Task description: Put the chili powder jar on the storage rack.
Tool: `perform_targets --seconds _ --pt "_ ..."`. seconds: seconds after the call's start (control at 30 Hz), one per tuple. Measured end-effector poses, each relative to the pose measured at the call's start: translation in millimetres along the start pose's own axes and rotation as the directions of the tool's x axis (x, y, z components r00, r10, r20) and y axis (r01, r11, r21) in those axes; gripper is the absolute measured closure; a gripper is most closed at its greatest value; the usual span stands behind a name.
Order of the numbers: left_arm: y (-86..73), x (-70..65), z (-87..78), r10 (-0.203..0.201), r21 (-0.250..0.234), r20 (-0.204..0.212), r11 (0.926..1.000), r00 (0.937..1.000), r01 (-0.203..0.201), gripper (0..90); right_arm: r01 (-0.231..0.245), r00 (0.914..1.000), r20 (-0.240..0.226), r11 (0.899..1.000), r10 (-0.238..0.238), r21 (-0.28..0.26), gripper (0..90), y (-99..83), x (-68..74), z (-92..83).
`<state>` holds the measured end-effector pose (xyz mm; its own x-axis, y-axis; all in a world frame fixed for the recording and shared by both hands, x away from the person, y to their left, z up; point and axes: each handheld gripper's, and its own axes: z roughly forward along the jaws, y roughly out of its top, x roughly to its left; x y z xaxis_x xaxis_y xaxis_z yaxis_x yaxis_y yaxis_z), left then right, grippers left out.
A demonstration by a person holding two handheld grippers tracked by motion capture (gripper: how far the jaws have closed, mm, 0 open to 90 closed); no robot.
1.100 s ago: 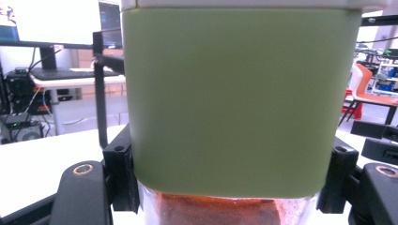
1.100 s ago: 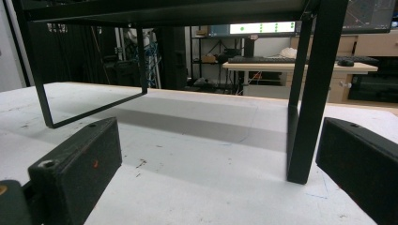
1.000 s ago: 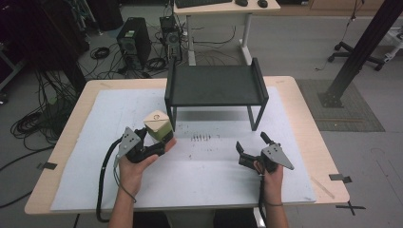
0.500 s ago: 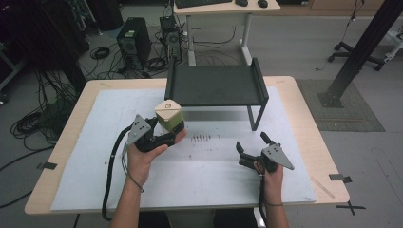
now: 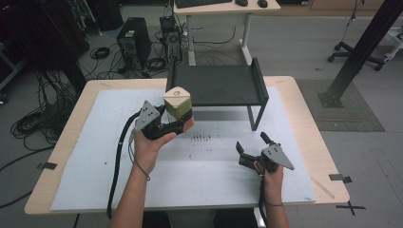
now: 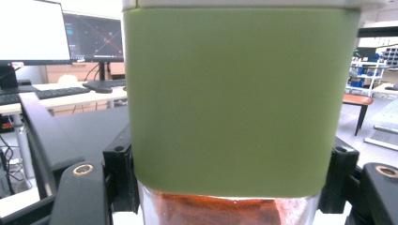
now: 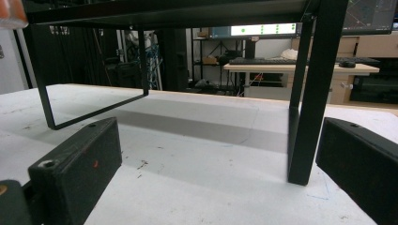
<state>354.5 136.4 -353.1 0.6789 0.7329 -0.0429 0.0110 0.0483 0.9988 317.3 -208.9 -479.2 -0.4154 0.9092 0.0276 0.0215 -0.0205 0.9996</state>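
L gripper [image 5: 177, 124] clamped on jar [image 5: 177, 103] w/ green band, held upright above mat [image 5: 199, 183], just in front of black shelf [image 5: 216, 85]. R gripper [image 5: 251, 151] jaws wide apart, nothing held, low over mat.

One green-lidded jar [image 5: 178, 105], one black metal shelf [image 5: 216, 85], two grippers and one white mat [image 5: 95, 156] on one tabletop [image 5: 304, 109].

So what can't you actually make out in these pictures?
- Jar, left gripper view: top and bottom cut off by the edges; the reddish contents are mostly hidden by its green sleeve.
- Black rack, right gripper view: top surface unseen from below.
- Small dark marks, high view: too small to identify.
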Motion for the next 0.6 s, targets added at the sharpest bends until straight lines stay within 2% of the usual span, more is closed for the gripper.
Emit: perform_targets --seconds 0.07,0.33,0.6 --pt "5.3 -1.0 7.0 0.010 0.006 0.002 0.9999 0.9999 -0.010 28.9 0.000 1.0000 0.000 1.000 0.000 0.000 0.2 0.0 0.1 0.0" --pt "15.3 0.3 23.1 0.004 0.000 0.002 1.0000 1.0000 -0.004 28.9 0.000 1.0000 -0.001 1.000 0.000 -0.001 0.3 0.0 0.1 -0.1" --pt "24.9 9.0 36.3 -0.002 -0.010 -0.021 0.9999 0.9998 0.001 28.9 -0.001 1.0000 0.000 1.000 0.001 -0.005 0.2 -0.1 -0.1 -0.2"
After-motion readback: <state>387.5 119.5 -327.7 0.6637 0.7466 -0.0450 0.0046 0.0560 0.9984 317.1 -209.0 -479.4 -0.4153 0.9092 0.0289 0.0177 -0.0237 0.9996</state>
